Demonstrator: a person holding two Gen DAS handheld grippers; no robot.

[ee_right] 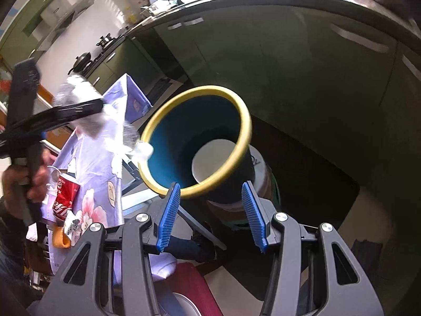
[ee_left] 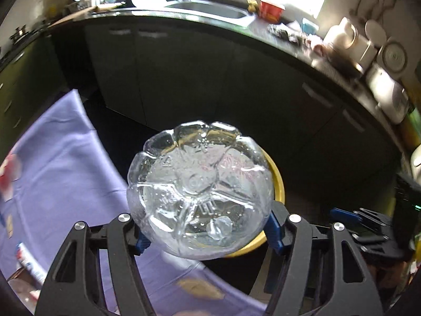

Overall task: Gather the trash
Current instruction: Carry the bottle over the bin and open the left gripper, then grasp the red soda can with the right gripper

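My left gripper [ee_left: 208, 234] is shut on a clear plastic bottle [ee_left: 200, 189], seen base-first, its cap end pointing down at a yellow-rimmed bin [ee_left: 277, 181]. In the right wrist view the same bottle [ee_right: 105, 121] is held by the left gripper, cap at the yellow rim of the blue-lined bin [ee_right: 194, 142]. A white round object [ee_right: 213, 160] lies at the bin's bottom. My right gripper [ee_right: 211, 212] is open and empty, its blue pads [ee_right: 168, 216] just below the bin's near rim.
A table with a purple floral cloth [ee_left: 65, 173] is to the left, holding a red cola can [ee_right: 65, 194] and small wrappers. Dark cabinets [ee_left: 210, 79] and a counter with a sink [ee_left: 208, 9] stand behind. A second container [ee_right: 260, 181] sits under the bin.
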